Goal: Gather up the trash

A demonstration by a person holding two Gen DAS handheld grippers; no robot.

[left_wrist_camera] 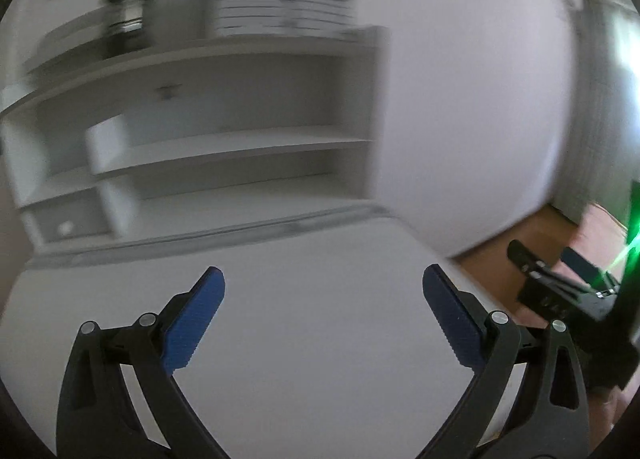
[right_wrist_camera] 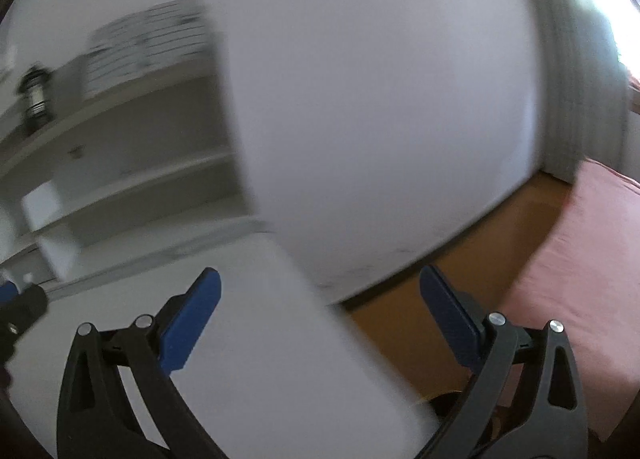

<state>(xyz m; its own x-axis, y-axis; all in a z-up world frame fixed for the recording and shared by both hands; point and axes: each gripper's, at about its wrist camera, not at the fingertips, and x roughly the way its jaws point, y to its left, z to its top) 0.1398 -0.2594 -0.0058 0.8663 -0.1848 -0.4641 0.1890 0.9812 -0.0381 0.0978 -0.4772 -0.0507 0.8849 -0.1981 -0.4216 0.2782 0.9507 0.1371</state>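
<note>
Both views are smeared with motion blur. The left gripper [left_wrist_camera: 323,279] hangs over a bare white tabletop [left_wrist_camera: 304,299], its blue fingers [left_wrist_camera: 194,323] spread wide with nothing between them. The right gripper [right_wrist_camera: 320,279] also has its fingers [right_wrist_camera: 190,325] wide apart and empty; it sits over the tabletop's [right_wrist_camera: 248,339] right edge, with orange-brown floor [right_wrist_camera: 460,259] and a pink bed cover [right_wrist_camera: 580,279] beyond that edge. In the left view the right gripper [left_wrist_camera: 552,263] shows past the tabletop's right edge.

Along the far edge of the tabletop stands a white shelf unit [left_wrist_camera: 240,147]. On its top sit a dark, jar-like object [left_wrist_camera: 128,15] and a pale striped box [left_wrist_camera: 280,3], both too blurred to identify. No trash can be made out on the tabletop in either view.
</note>
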